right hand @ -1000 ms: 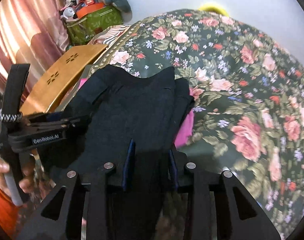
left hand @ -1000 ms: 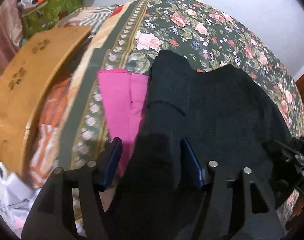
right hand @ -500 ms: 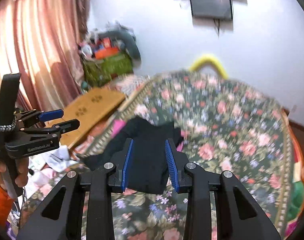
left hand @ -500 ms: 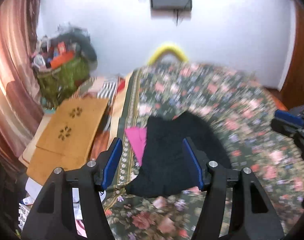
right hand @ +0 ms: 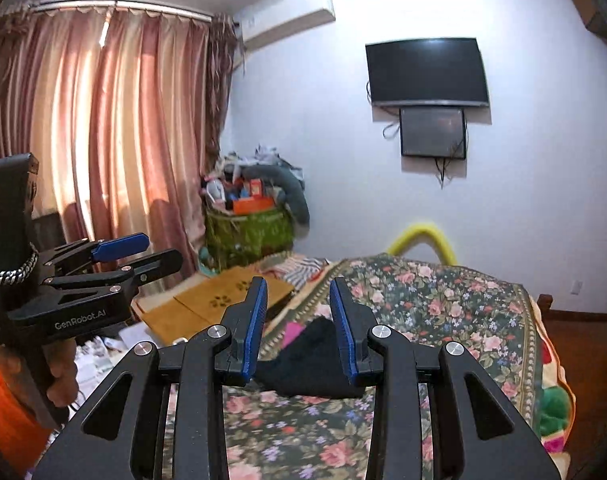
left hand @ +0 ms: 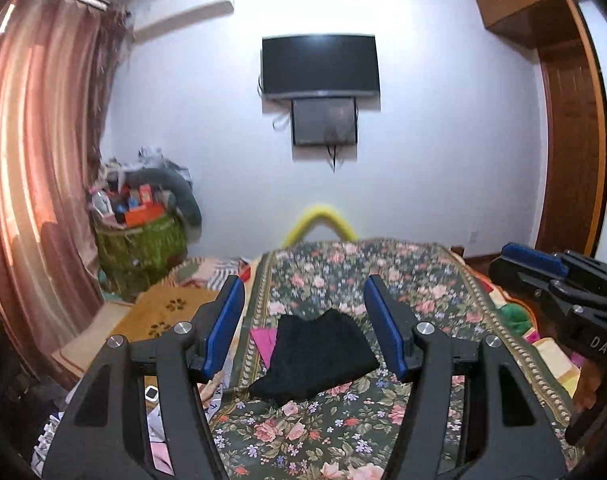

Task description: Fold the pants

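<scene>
The black pants (left hand: 317, 356) lie folded in a compact pile on the floral bedspread (left hand: 423, 292), partly over a folded pink garment (left hand: 263, 342). They also show in the right wrist view (right hand: 307, 360). My left gripper (left hand: 303, 328) is open and empty, held well back from and above the pile. My right gripper (right hand: 298, 324) is open and empty too, also raised and back from the pants. Each gripper shows at the edge of the other's view, the right one (left hand: 559, 280) and the left one (right hand: 103, 272).
Wooden boards (left hand: 159, 316) lie beside the bed on the left. A green basket (left hand: 139, 244) heaped with things stands in the corner by pink curtains (right hand: 103, 140). A TV (left hand: 319, 64) hangs on the far wall. A wooden door (left hand: 571, 152) is at right.
Both grippers let go of the black pants and pulled up and back from the bed. The views swung from the fabric close up to the whole room.
</scene>
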Motion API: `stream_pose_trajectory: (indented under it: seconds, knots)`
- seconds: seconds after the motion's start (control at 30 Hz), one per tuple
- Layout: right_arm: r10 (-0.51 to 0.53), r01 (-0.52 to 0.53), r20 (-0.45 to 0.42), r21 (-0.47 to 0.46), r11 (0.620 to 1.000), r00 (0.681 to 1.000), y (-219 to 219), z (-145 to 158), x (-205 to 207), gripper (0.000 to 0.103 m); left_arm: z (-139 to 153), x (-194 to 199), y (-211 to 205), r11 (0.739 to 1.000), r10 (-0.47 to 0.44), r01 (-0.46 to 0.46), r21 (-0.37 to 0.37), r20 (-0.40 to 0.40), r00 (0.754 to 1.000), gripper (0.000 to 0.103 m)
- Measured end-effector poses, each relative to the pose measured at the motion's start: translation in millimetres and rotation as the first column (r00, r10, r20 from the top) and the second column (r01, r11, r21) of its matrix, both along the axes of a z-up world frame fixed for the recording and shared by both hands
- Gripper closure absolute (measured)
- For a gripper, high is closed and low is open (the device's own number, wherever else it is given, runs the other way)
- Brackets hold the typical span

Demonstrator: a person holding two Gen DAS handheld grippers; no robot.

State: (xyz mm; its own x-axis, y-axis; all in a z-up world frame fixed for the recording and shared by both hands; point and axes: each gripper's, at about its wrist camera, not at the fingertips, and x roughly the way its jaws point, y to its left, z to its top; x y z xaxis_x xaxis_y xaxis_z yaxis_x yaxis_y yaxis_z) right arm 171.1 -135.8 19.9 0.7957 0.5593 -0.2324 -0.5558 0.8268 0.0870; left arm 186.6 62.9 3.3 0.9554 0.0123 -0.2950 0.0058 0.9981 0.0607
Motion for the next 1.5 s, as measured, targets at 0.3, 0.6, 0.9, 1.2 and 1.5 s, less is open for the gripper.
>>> stream_pose_trajectory:
  seconds: [0.3, 0.6, 0.9, 1.2, 1.5]
  knots:
    - [-0.091, 0.091, 0.006, 0.05, 0.995, 0.996, -14, -5, -37, 0.034, -2, -49, -8, 1.0, 0.018, -0.018, -0.019, 0.03, 0.999, 0.008]
    - [-0.154, 0.154, 0.004, 0.049, 0.987, 0.988, -20, -4, -42, 0.011, -5, -61, -4, 0.999, 0.037, -0.036, -0.036, 0.032, 0.999, 0.0]
    - [-0.16, 0.159, 0.018, 0.016, 0.987, 0.987, -18, -10, -54, 0.01, -8, -62, -6, 0.998, 0.035, -0.033, -0.044, 0.033, 0.999, 0.0]
    - [-0.16, 0.16, 0.007, 0.013, 0.987, 0.987, -19, -11, -53, 0.01, -10, -61, -7, 0.998, 0.033, -0.031, -0.048, 0.031, 0.999, 0.0]
    - [-0.164, 0.164, 0.007, 0.013, 0.986, 0.986, -20, -11, -54, 0.005, -11, -61, -7, 0.998, 0.027, -0.025, -0.056, 0.03, 0.999, 0.0]
